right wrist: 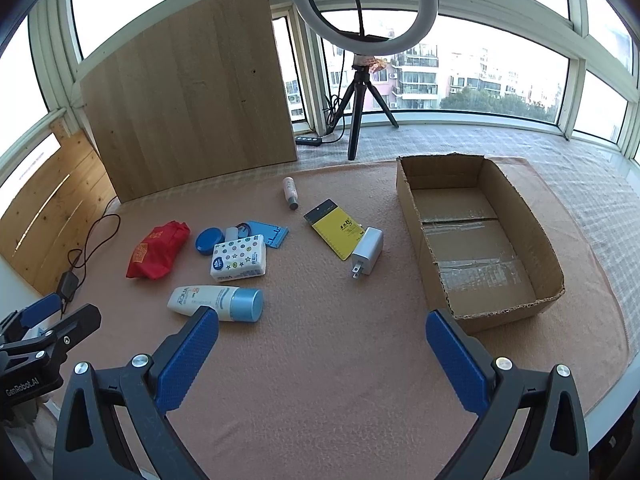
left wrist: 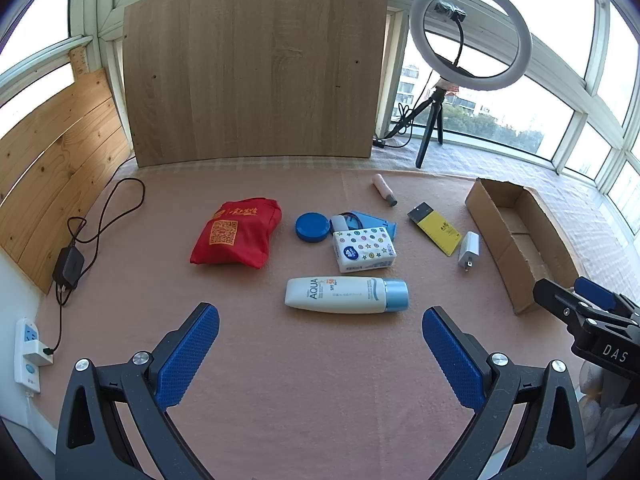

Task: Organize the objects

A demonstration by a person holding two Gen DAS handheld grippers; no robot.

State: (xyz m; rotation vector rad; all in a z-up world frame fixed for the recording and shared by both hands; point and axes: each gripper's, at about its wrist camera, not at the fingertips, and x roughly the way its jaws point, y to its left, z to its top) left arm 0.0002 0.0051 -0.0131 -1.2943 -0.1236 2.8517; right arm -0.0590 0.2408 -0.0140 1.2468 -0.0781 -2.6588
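Tissue pack [left wrist: 364, 249] partly hides a blue item behind it; left tongs [left wrist: 320, 354] and right tongs [right wrist: 322, 356] gape, empty.

The left wrist view is taken from low over the near edge of the worktop [left wrist: 320, 380], faced forward toward the wooden board [left wrist: 256, 68] at 12 o'clock. The right wrist view is set beside it, seemingly slightly higher, with the cardboard box [right wrist: 416, 216] seen closer at 2 o'clock. The sunscreen bottle [left wrist: 344, 295], tissue pack [right wrist: 239, 258] and ring light [right wrist: 364, 4] are shared by both.
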